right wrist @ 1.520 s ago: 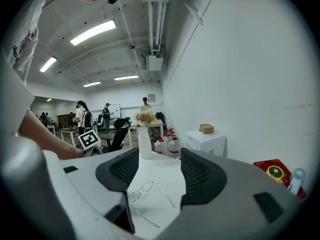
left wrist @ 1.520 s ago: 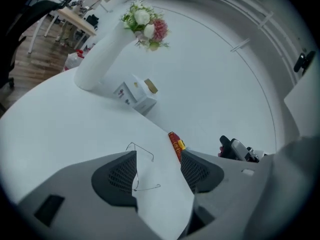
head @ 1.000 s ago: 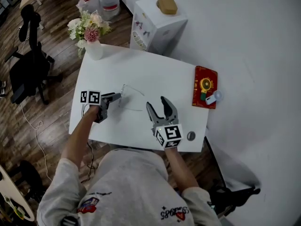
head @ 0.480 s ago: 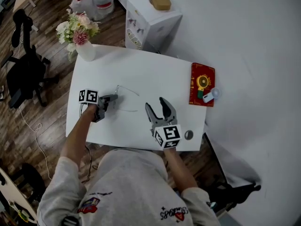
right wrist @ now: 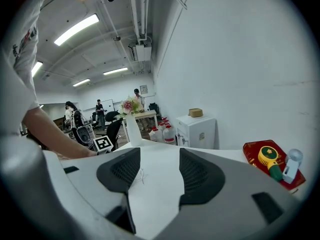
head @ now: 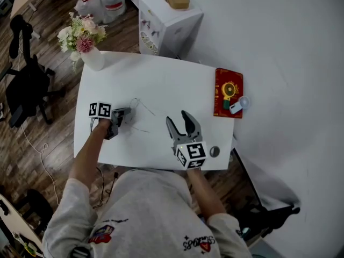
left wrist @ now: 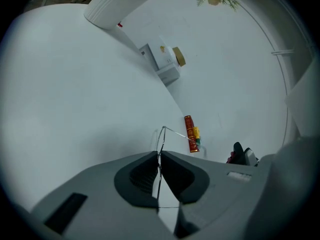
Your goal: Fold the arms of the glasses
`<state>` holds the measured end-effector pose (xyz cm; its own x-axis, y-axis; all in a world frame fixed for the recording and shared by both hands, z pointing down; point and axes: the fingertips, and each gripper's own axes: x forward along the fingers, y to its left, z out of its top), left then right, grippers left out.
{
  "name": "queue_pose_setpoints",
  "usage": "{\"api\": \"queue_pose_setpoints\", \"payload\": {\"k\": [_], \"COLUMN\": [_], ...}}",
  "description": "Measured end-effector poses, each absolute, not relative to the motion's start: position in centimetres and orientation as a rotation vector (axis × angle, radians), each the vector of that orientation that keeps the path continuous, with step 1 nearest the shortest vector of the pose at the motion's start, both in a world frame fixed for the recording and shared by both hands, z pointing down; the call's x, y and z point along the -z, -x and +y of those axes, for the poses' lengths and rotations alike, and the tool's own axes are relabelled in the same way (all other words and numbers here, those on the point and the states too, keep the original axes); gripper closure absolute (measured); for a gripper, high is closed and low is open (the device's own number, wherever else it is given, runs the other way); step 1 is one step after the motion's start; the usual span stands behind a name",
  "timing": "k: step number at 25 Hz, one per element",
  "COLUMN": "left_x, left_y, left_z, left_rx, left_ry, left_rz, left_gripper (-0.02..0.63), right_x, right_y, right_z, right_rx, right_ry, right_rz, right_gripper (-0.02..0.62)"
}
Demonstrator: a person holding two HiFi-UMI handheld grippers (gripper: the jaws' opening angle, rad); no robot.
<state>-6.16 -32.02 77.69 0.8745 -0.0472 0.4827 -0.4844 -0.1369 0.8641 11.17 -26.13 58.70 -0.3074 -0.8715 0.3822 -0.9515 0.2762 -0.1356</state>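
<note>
Nearest the person, the right gripper (head: 178, 118) hovers over the near-right part of the white table (head: 161, 79). Its jaws stand wide apart, though they have just been closing a little. Nothing is between them; its own view shows only bare tabletop there. A small dark round thing (head: 214, 151) lies just right of it, by the near edge.

A little farther and to the left, the left gripper (head: 128, 113) has just been closing and is now clamped on the thin wire-rimmed glasses (left wrist: 161, 140). The rim runs straight through the slit between its 2 pads. The glasses sit at mid-table on the left side, just beyond those jaw tips.

In the left gripper view, 1 arm of the glasses juts out from the frame's top corner toward the right, so it looks unfolded. The wire is too fine to tell how the other arm lies.

By my reading the task is at its opening step. The frame is pinned and no arm has been folded. The free right gripper has yet to reach the glasses and swing each arm in.

Farther off, a red box (head: 228, 92) lies at the right edge and a vase of flowers (head: 88, 44) stands at the far-left corner.
</note>
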Motion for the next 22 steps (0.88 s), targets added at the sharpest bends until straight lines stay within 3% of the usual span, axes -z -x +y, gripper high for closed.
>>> {"api": "queue_pose_setpoints", "payload": {"k": [22], "left_x": [-72.0], "left_y": [6.8], "left_z": [-32.7], "left_rx": [-0.596], "left_ry": [-1.968], "left_rz": [-0.572], "left_gripper": [0.591], "right_x": [-58.0], "right_y": [-9.8], "right_z": [-25.9], "right_rx": [-0.593], "right_ry": [-1.603], "right_rz": [-2.405], "right_gripper": [0.374]}}
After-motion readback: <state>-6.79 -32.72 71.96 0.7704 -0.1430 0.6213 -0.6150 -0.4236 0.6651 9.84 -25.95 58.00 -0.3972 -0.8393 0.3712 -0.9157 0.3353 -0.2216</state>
